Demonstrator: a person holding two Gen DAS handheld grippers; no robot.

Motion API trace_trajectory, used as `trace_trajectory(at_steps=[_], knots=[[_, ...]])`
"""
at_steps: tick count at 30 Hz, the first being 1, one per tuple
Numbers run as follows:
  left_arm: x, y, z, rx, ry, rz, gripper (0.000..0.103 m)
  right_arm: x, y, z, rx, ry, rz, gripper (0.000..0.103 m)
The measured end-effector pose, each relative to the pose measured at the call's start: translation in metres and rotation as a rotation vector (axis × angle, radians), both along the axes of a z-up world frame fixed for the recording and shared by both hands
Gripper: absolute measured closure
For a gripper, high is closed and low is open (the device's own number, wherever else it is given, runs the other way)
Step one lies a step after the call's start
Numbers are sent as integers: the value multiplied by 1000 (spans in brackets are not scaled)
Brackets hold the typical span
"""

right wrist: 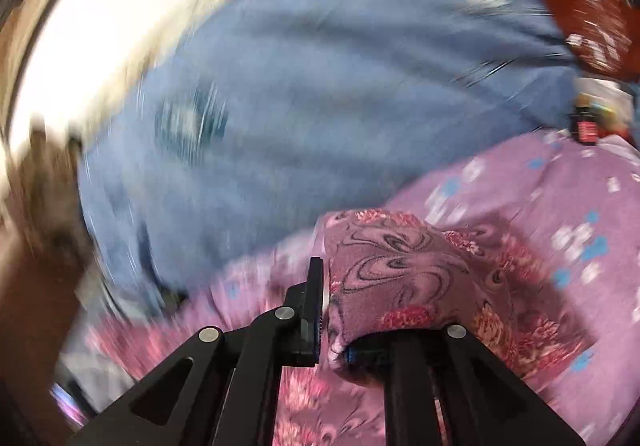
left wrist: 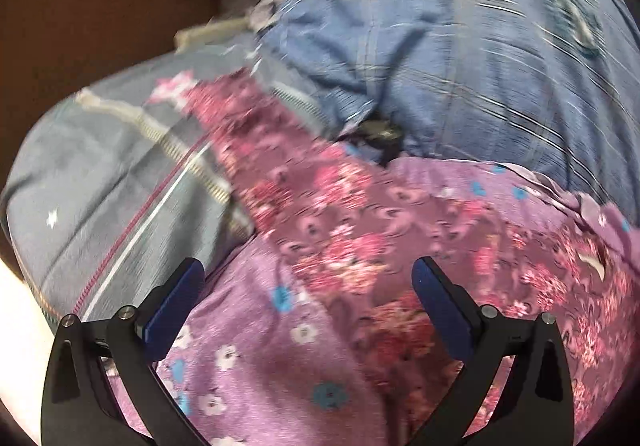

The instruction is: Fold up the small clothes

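A maroon floral garment (left wrist: 332,221) with pink flowers lies stretched across a lilac flowered sheet (left wrist: 256,330). My left gripper (left wrist: 308,282) is open and empty, hovering just above the garment, blue pads spread wide. In the right wrist view my right gripper (right wrist: 328,310) is shut on a fold of the same maroon garment (right wrist: 404,270), which drapes over the right finger and hides it. The left finger (right wrist: 314,310) shows bare. Both views are motion-blurred.
A blue striped quilt (left wrist: 440,45) is bunched behind the garment, also in the right wrist view (right wrist: 300,105). A grey-blue pillow (left wrist: 104,181) lies left. A small dark object (left wrist: 380,133) sits at the quilt's edge. Red cloth (right wrist: 588,13) and a dark bottle (right wrist: 586,125) lie far right.
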State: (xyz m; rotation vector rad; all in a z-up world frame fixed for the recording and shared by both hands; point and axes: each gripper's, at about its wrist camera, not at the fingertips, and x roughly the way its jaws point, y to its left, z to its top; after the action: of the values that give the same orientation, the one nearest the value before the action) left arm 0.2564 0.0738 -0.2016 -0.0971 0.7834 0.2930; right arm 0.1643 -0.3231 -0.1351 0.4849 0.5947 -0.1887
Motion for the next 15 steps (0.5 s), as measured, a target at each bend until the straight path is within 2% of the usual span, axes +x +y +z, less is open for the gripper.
trace_trajectory(at_steps=[1,2,3,4,5,8,10,13,15], knots=[[-2,3,-1,-4,-1,4,0,10,27,-16,-49,46,36,87],[-4,6,-2,3,-4,6,0,21,54,-39,-93,104,91,68],[-3,8,-2,16,-7,6,0,31,78,-63,-109,173,155,44],[-3,9,-3,26,-9,3,0,36,98,-81,-122,220,204,37],[-2,7,-3,30,-12,-3,0,37,114,-94,-160,251,230,36],[-4,6,-1,14,-5,-28,0,30,154,-119,-391,314,256,30],[-4,4,0,5,-4,-39,0,25,163,-121,-465,312,280,29],[-6,1,3,-4,-14,-52,0,15,156,-103,-407,254,338,28],[-8,-1,3,-10,-12,-58,0,4,146,-91,-383,217,388,24]])
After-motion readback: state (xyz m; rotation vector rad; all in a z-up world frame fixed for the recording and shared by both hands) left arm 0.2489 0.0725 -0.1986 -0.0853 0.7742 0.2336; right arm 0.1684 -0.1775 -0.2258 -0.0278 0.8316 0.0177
